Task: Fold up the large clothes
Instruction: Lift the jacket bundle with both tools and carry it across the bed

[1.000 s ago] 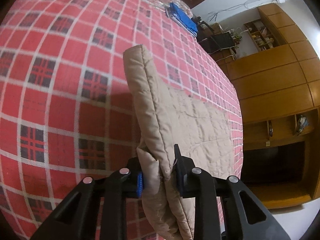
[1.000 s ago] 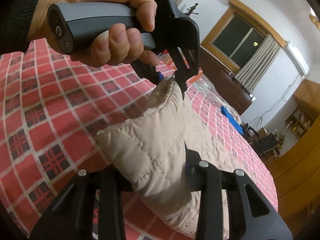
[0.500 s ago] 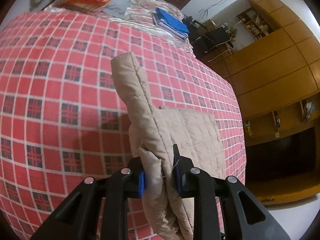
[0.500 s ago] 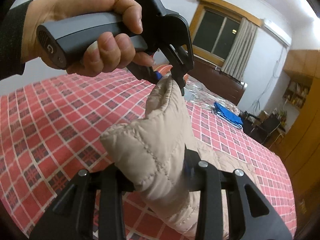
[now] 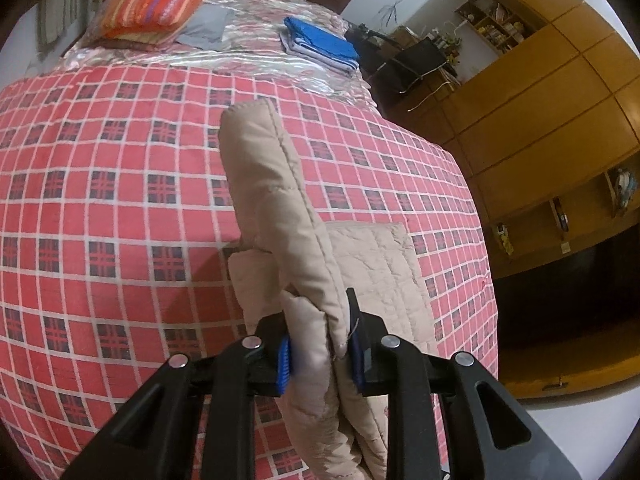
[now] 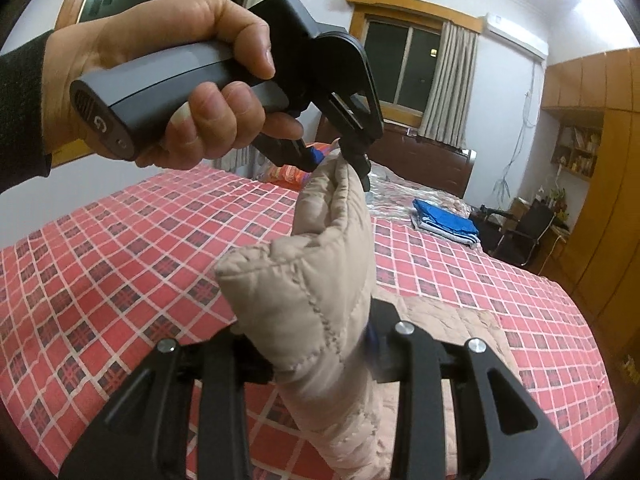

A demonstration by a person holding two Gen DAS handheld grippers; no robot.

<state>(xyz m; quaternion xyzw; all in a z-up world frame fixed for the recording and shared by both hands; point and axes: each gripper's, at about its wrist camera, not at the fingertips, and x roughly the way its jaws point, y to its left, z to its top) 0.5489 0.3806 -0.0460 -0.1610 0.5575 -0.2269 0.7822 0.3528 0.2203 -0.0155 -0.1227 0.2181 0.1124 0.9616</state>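
A beige quilted jacket (image 5: 272,184) is lifted by one folded edge above the red checked bed (image 5: 100,200), while its lower part (image 5: 372,264) still lies flat on the cover. My left gripper (image 5: 318,344) is shut on one end of that edge, with the padding bunched between its blue pads. In the right wrist view the jacket (image 6: 320,264) stretches between both tools. My right gripper (image 6: 320,356) is shut on the near end. The left gripper (image 6: 340,158), held by a hand (image 6: 180,80), pinches the far end higher up.
A folded blue stack (image 5: 320,44) and a striped orange pillow (image 5: 156,0) lie at the head of the bed. A wooden wardrobe (image 5: 540,100) runs along the right side. A dark chair (image 6: 524,228) stands near the far bed corner, under curtained windows (image 6: 404,64).
Both grippers have risen with the jacket edge still held. The bed now lies farther below, and more of the jacket hangs clear of the cover.
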